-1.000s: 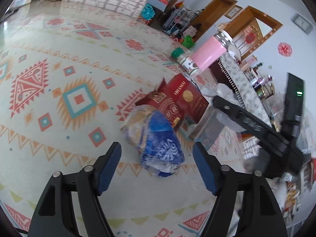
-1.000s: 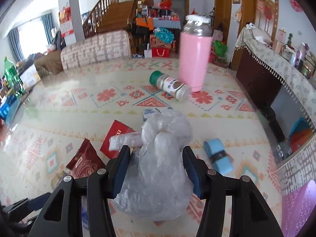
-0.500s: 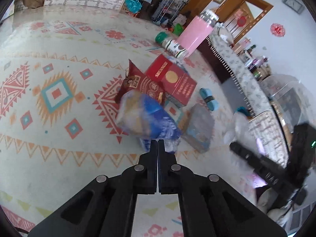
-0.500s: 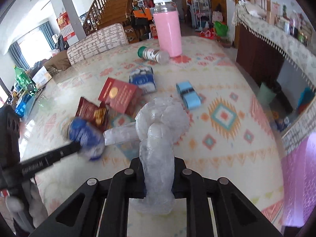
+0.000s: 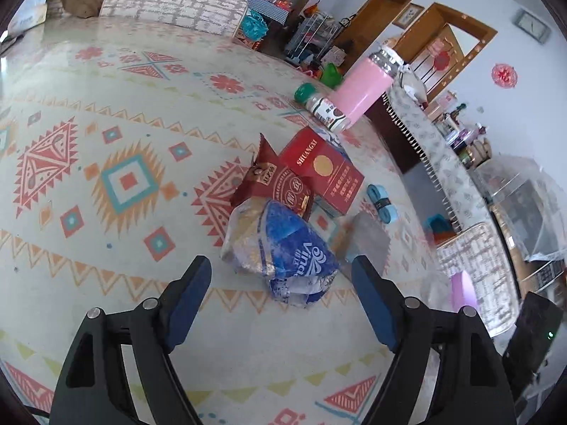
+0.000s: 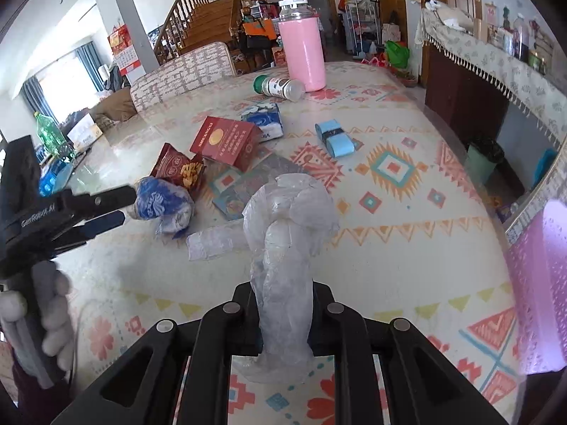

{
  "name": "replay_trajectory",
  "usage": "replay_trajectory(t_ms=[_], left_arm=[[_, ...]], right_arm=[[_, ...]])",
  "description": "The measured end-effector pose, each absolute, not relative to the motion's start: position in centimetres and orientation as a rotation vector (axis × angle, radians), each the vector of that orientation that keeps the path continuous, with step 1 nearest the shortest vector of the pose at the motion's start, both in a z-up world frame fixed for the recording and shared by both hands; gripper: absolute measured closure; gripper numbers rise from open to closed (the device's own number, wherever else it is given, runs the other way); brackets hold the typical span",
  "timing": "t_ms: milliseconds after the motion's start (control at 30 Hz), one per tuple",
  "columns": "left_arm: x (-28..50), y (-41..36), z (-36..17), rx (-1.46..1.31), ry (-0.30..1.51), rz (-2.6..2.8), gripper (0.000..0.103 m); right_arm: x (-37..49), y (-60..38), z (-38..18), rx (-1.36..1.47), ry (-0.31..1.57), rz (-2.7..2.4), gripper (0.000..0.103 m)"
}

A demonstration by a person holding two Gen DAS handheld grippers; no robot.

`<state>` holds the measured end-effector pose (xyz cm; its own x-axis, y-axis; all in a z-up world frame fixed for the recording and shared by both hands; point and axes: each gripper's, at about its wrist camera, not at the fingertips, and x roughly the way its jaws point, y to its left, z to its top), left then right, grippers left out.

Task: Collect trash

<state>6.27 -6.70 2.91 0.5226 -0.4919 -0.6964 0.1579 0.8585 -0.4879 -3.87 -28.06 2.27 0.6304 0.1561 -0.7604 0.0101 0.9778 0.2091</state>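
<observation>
A crumpled blue and white wrapper (image 5: 283, 255) lies on the patterned table; it also shows in the right wrist view (image 6: 164, 207). My left gripper (image 5: 280, 279) is open, its blue pads either side of the wrapper's near end, not touching; it also shows in the right wrist view (image 6: 117, 205). My right gripper (image 6: 283, 315) is shut on a clear crumpled plastic bag (image 6: 287, 233) and holds it above the table. A dark red snack bag (image 5: 276, 184) and a red box (image 5: 324, 173) lie just beyond the wrapper.
A pink bottle (image 6: 303, 46) stands at the far side with a green-capped jar (image 6: 278, 86) lying beside it. A blue tissue pack (image 6: 264, 120), a light blue roll (image 6: 335, 136) and a flat booklet (image 6: 255, 184) lie mid-table. The table edge (image 6: 496, 191) runs on the right.
My left gripper was shut half a second ago and has opened wide around the blue wrapper. My right gripper closed on the clear bag a second ago and still holds it.
</observation>
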Motion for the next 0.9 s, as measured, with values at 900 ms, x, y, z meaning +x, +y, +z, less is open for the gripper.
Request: replay_trajectory(t_ms=[900], left_arm=[[0.6,-14.4,4.5,-0.108,0.954,-0.341,0.057]], right_arm=[[-10.8,-33.3,2.5,0.252,0.770,0.061,0.086]])
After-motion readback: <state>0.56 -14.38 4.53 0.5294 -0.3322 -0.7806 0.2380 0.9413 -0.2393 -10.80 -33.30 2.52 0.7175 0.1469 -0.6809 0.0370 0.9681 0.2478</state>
